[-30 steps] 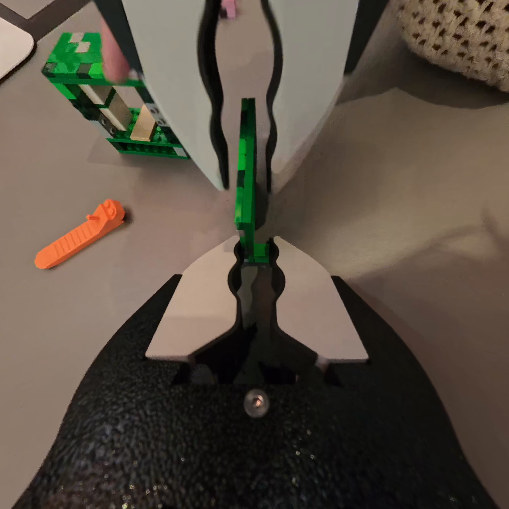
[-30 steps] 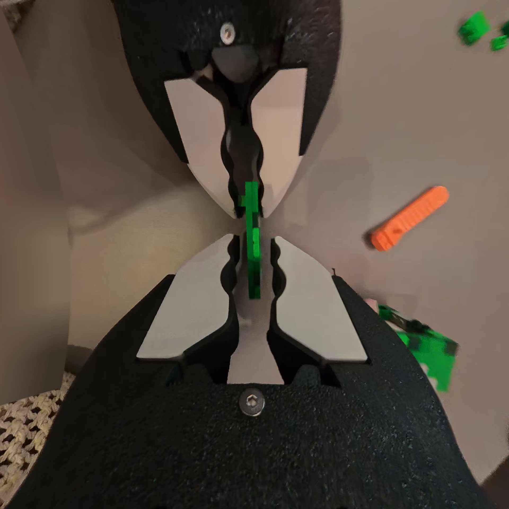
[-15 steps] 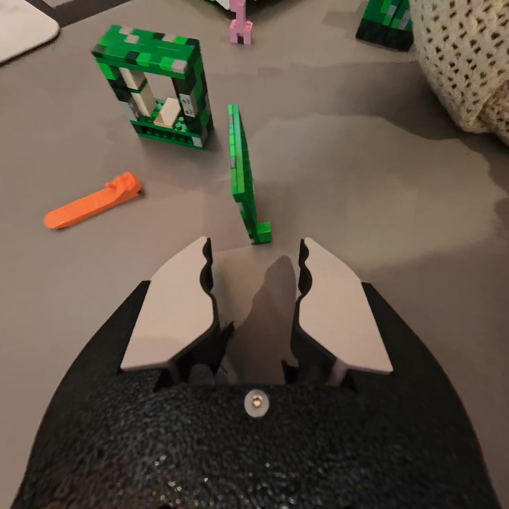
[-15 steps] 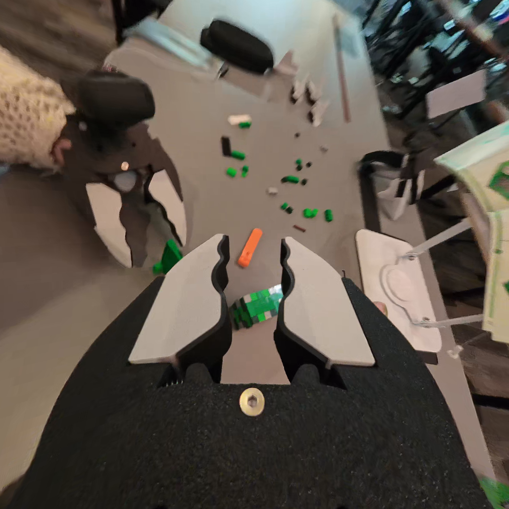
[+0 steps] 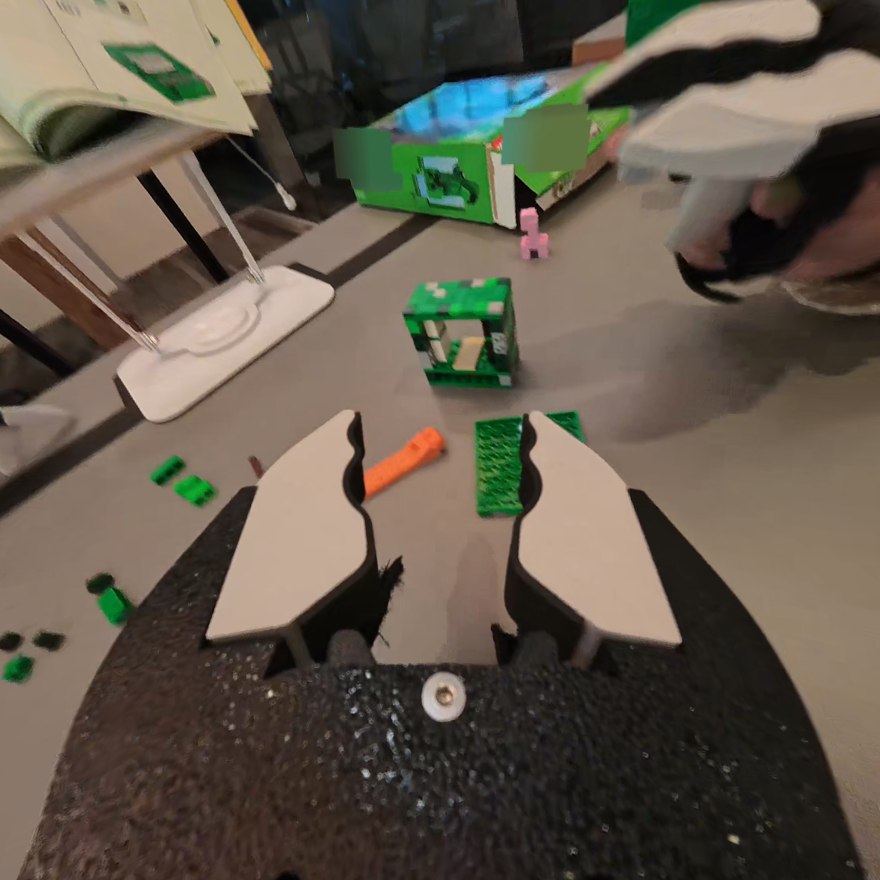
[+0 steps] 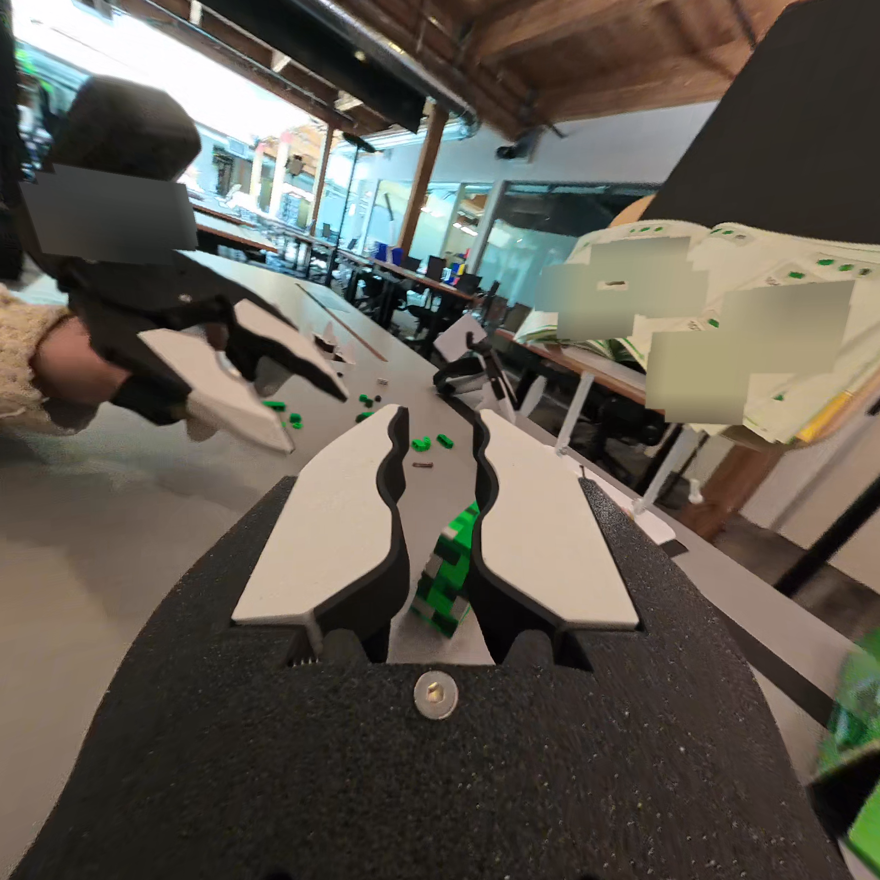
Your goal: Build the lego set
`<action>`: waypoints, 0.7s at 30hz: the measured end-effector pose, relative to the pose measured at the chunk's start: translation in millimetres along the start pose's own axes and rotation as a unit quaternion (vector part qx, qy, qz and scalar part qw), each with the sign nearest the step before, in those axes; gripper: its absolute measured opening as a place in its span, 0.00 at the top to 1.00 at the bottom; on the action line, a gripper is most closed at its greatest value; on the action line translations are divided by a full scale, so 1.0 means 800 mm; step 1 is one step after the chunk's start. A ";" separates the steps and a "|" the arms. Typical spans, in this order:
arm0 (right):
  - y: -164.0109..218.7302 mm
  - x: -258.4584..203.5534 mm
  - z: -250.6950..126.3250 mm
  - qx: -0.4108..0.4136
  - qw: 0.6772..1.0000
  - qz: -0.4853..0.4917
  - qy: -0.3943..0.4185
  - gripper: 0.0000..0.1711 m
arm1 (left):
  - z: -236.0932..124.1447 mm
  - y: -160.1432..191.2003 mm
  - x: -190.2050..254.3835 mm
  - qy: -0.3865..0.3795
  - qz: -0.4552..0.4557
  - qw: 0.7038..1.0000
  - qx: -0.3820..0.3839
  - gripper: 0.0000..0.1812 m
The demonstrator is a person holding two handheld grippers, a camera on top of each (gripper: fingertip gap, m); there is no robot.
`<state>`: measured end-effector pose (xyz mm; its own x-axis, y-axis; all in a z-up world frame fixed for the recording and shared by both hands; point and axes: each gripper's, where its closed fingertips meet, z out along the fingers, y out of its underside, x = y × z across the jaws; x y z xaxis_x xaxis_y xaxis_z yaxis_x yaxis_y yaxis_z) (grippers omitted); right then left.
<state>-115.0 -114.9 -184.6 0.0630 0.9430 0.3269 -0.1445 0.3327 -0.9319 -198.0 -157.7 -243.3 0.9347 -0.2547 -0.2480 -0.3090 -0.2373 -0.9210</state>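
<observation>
Risking a Toppled Frame and Scattered Bricks

Hovering above the grey bench [image 5: 714,476], the left gripper [image 5: 440,469] has its jaws spread wide and holds nothing; the right gripper [image 6: 440,457] is likewise parted and empty, lifted clear of the surface. The green panel [image 5: 500,464] lies flat near the middle of the bench, partly hidden behind one left finger, just beside the orange brick separator [image 5: 405,459]. The hollow green frame [image 5: 462,333] stands upright farther back, toward the far edge where the set's box [image 5: 428,181] rests.

Picking the panel up from flat looks awkward: it is thin, so the fingers could skid over it and shove it into the separator. A careless approach may also knock the frame (its walls look slender) and pop pieces loose. Loose green bricks [image 5: 183,481] sit toward the left edge, near enough that a sweeping move might flick them off. In the right wrist view the frame [image 6: 445,576] shows low between the jaws, so dropping blindly could strike it.
</observation>
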 end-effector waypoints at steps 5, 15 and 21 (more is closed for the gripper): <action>0.024 -0.012 -0.008 0.005 0.999 -0.031 0.041 0.86 | 0.028 -0.017 -0.032 -0.024 0.029 0.996 0.081 0.68; 0.032 0.018 0.000 -0.001 0.994 -0.029 0.107 0.87 | 0.015 -0.022 -0.018 -0.020 0.053 0.985 0.163 0.75; 0.031 0.017 0.011 0.010 0.995 -0.018 0.100 0.88 | 0.021 -0.015 -0.010 -0.009 0.084 0.986 0.144 0.75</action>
<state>-126.3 -93.8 -201.8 0.2635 0.9102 0.3194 -0.1586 0.3675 -0.9164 -198.7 -137.3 -235.2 0.8778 -0.2512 -0.4079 -0.3999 0.0843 -0.9127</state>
